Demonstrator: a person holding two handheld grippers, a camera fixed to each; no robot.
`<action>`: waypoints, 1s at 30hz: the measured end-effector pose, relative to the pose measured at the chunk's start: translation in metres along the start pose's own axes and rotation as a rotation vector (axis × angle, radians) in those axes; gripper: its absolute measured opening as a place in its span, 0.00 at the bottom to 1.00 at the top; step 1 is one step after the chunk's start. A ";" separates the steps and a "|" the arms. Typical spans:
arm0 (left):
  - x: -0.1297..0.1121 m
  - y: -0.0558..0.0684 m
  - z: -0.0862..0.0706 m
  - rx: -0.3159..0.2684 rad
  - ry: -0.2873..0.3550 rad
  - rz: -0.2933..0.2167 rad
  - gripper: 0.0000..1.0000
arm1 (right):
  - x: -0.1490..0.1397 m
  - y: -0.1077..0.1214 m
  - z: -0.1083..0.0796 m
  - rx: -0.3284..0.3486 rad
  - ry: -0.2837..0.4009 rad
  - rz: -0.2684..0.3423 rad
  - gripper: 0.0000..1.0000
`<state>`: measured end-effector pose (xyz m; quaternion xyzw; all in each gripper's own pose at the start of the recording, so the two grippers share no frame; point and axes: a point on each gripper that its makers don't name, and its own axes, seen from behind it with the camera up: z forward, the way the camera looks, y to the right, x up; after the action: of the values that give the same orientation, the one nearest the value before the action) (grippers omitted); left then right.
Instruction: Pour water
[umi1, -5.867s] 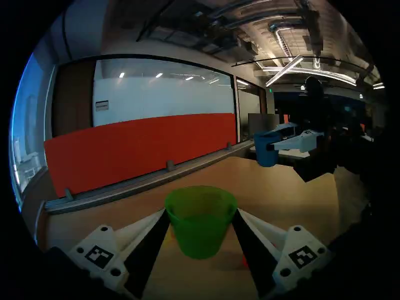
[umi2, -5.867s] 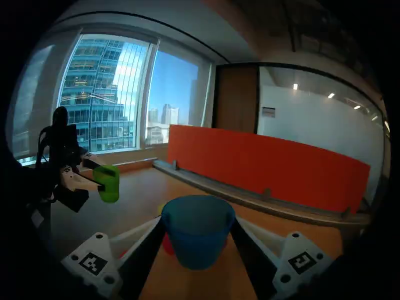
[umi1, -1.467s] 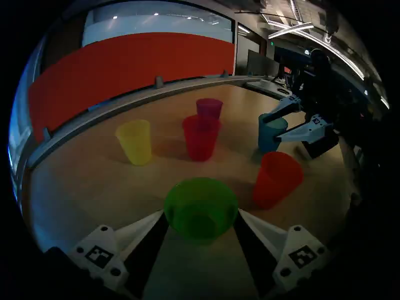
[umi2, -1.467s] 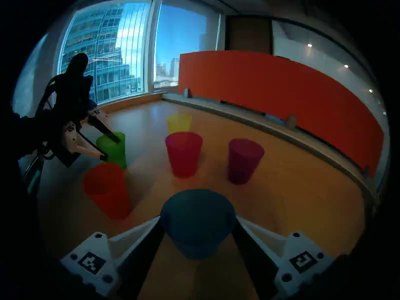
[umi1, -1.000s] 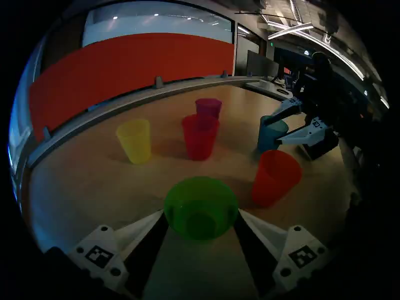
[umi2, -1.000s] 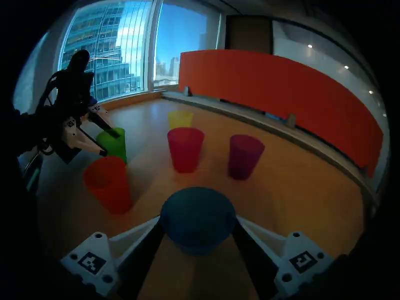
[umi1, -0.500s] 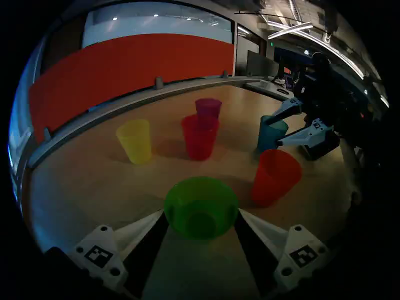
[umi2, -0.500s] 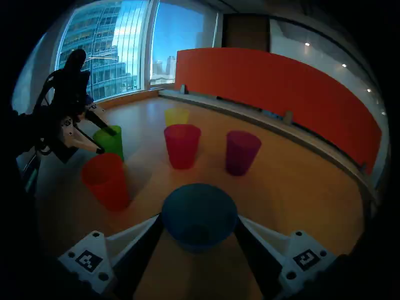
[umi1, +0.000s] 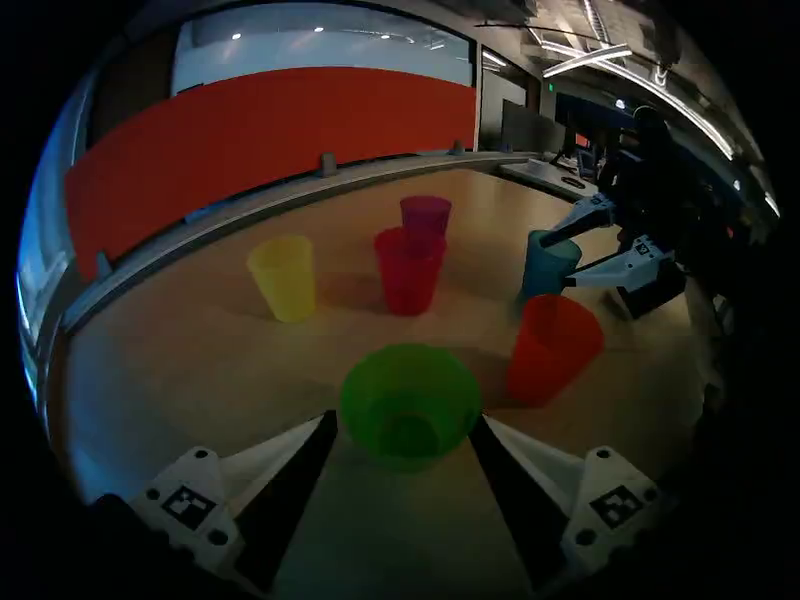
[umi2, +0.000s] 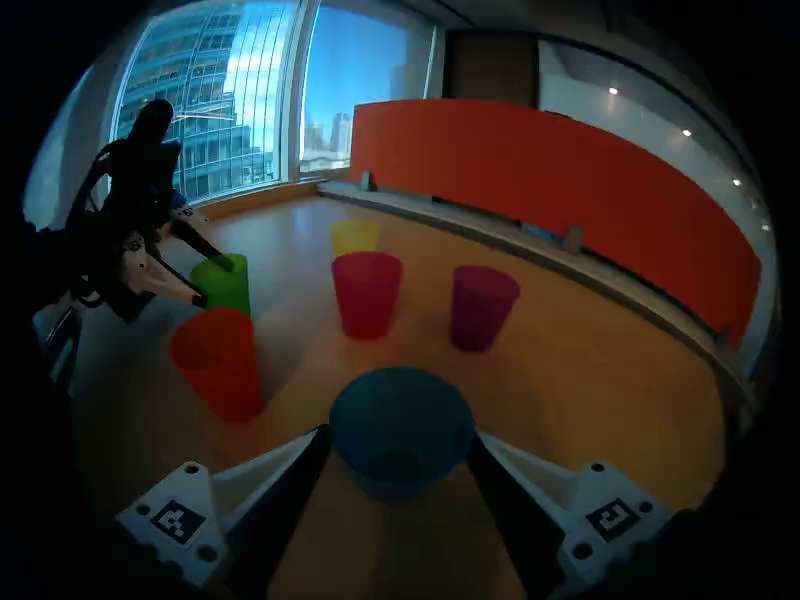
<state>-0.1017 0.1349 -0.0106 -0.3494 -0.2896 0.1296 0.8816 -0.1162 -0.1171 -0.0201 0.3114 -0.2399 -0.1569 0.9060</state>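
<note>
In the left gripper view, my left gripper (umi1: 405, 432) is shut on a green cup (umi1: 408, 400), held upright low over the wooden table (umi1: 200, 370). I look down into its mouth. In the right gripper view, my right gripper (umi2: 400, 445) is shut on an upright blue cup (umi2: 401, 420). Across the table, each view shows the other gripper: the right one (umi1: 600, 255) with the blue cup (umi1: 547, 265), the left one (umi2: 170, 262) with the green cup (umi2: 224, 282). An orange-red cup (umi1: 552, 348) (umi2: 217, 362) stands between the two held cups.
A yellow cup (umi1: 284, 277) (umi2: 354, 236), a crimson cup (umi1: 409, 270) (umi2: 366, 293) and a purple cup (umi1: 426, 214) (umi2: 483, 306) stand mid-table. An orange divider panel (umi1: 270, 130) (umi2: 560, 190) runs along the far edge. A person's dark shape (umi2: 130, 200) is behind the left gripper.
About six seconds ago both cups were held high above the table; they are now low among the other cups. In the last second both views shifted only slightly.
</note>
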 end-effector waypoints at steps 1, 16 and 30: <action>-0.001 -0.001 -0.002 0.005 0.001 0.000 0.97 | 0.000 0.000 -0.002 -0.003 0.002 0.000 1.00; 0.001 -0.014 -0.053 0.100 0.079 -0.050 0.97 | -0.005 0.001 -0.043 -0.060 0.035 0.022 0.99; 0.026 -0.016 -0.092 0.184 0.222 -0.080 0.97 | 0.012 0.004 -0.078 -0.133 0.133 0.066 0.99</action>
<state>-0.0252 0.0847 -0.0426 -0.2676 -0.1909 0.0808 0.9410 -0.0642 -0.0812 -0.0672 0.2520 -0.1782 -0.1214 0.9434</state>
